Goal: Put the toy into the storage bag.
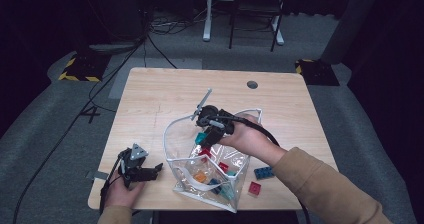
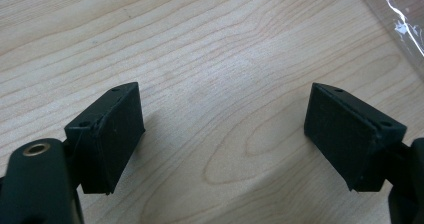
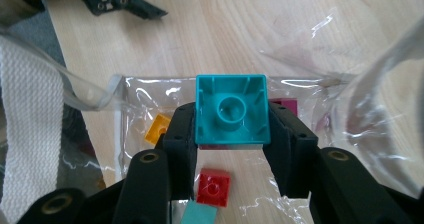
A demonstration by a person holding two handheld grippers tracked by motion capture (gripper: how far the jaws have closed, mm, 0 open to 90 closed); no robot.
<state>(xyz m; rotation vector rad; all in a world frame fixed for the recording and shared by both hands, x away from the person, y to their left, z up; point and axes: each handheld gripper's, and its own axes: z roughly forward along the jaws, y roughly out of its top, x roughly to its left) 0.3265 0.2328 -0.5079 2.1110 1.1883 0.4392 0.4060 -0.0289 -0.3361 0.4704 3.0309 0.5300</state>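
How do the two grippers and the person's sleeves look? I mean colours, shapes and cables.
Both grippers are black, each with two flat, blocky jaws. The left gripper carries a grey three-cornered plate on top. The right gripper has a thick black cable trailing back over the hand. Small screw holes mark the jaw pads. The sleeves are tan.

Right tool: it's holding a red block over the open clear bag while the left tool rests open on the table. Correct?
Not quite: the block in the right tool is teal, as the right gripper view shows. It is over the clear bag, and the left tool rests open on the table.
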